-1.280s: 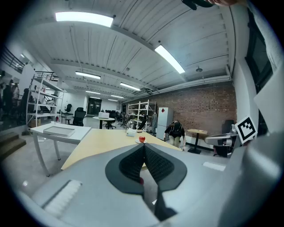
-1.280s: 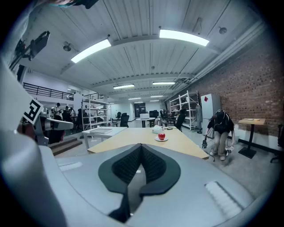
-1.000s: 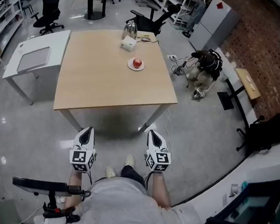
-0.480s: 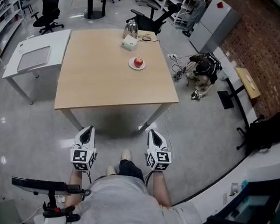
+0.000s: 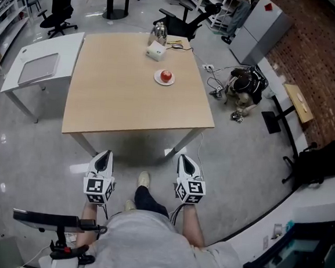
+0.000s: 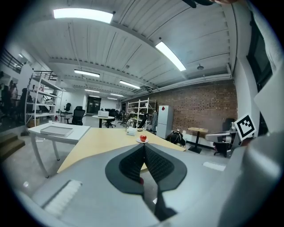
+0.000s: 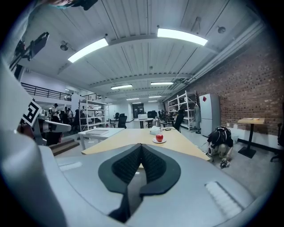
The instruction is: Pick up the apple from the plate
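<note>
A red apple sits on a small white plate on the far right part of a wooden table. The apple shows small and distant in the left gripper view, and the apple likewise in the right gripper view. My left gripper and right gripper hang side by side over the floor, short of the table's near edge. Both are shut with their pads together and nothing between them. The left gripper and right gripper point toward the table.
A white box and a metal kettle stand at the table's far edge. A white side table stands to the left, office chairs beyond it. Bags and cables lie on the floor at the right. My feet show between the grippers.
The table has shifted slightly nearer in the head view as the person steps forward; one foot has come ahead. Both grippers stay shut and side by side.
</note>
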Tool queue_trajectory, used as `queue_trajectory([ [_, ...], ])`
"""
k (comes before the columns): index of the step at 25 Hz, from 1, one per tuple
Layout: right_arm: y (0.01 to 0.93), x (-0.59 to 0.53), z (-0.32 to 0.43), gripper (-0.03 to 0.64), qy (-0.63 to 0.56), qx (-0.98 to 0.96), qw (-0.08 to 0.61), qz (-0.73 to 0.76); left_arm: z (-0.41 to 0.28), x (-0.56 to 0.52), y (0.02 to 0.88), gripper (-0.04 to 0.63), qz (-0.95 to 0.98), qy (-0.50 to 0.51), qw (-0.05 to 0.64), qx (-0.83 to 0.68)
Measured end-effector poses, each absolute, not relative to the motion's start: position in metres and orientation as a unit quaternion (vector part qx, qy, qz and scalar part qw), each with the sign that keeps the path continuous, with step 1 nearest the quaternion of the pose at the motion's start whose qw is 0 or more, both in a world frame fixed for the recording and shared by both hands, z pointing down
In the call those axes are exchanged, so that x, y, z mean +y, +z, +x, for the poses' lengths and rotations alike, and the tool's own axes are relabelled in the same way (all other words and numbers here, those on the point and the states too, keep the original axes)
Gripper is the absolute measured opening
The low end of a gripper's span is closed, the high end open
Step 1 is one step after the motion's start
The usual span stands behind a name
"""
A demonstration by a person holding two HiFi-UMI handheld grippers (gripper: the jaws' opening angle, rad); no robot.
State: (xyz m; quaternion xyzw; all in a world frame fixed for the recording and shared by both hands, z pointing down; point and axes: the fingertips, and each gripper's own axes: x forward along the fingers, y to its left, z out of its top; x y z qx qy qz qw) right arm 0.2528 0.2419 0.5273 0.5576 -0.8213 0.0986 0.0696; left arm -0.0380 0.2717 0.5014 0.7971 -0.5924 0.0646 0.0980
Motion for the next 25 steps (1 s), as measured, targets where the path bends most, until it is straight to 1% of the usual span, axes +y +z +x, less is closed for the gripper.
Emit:
queue_trajectory([
  [13, 0.540, 0.130, 0.281, 0.006, 0.110, -0.814, 0.063, 0.567, -0.004, 0.148, 0.506, 0.018, 0.811, 0.080, 0.094, -0.571],
  [25, 0.539, 0.048, 0.295, 0.006, 0.113, -0.823, 0.057, 0.554, 0.015, 0.073, 0.501, 0.018, 0.804, 0.091, 0.091, -0.580],
])
